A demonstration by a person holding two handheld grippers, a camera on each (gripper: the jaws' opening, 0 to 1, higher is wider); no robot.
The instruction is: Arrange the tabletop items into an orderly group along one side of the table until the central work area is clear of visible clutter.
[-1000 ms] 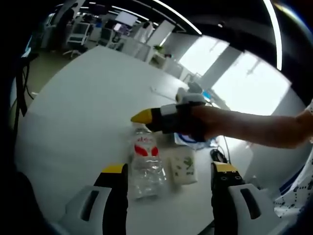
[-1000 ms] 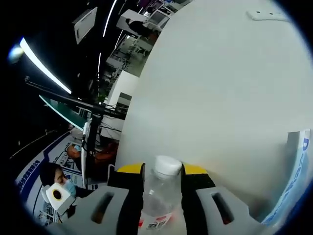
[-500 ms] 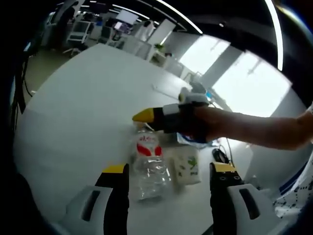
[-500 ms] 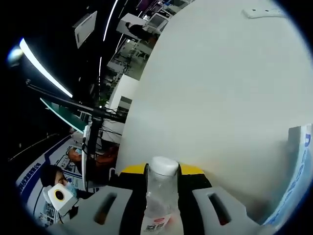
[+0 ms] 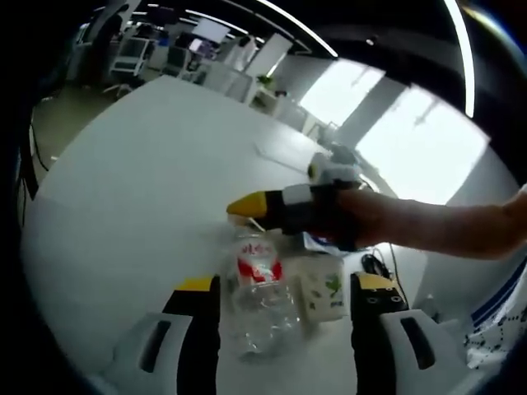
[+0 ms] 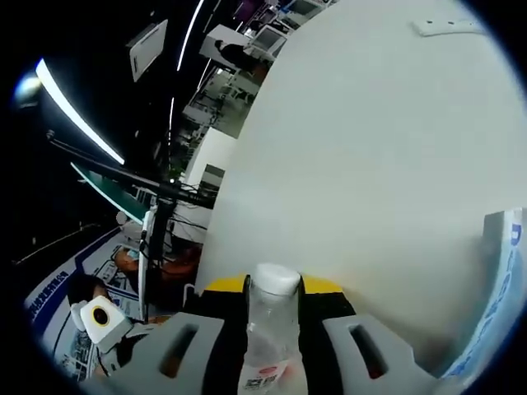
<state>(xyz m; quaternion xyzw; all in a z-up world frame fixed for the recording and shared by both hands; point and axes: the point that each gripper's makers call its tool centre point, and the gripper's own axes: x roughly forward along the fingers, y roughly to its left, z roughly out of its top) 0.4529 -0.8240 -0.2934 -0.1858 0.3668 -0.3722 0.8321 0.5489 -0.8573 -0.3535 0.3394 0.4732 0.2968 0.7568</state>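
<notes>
The white table (image 5: 123, 189) lay mostly bare, with the clear water bottle (image 5: 259, 296), a small white carton (image 5: 323, 292) just beside it and a blue-and-white packet (image 6: 504, 288) gathered near 1 edge, so I judged the grouping well along but unfinished. My right gripper (image 6: 274, 286) was clenched on the bottle's neck below its white cap, while my left gripper (image 5: 280, 292) hung released near the bottle.

Left gripper (image 5: 278, 298): jaws spread wide, nothing between the tips. Ahead, between the jaws, a clear water bottle (image 5: 259, 290) with a red label on the white table (image 5: 123, 189). Just right of it, a small white carton (image 5: 324, 290) with green print. Above both, the right gripper (image 5: 284, 208) reaches in from the right, yellow tip over the bottle's top.
</notes>
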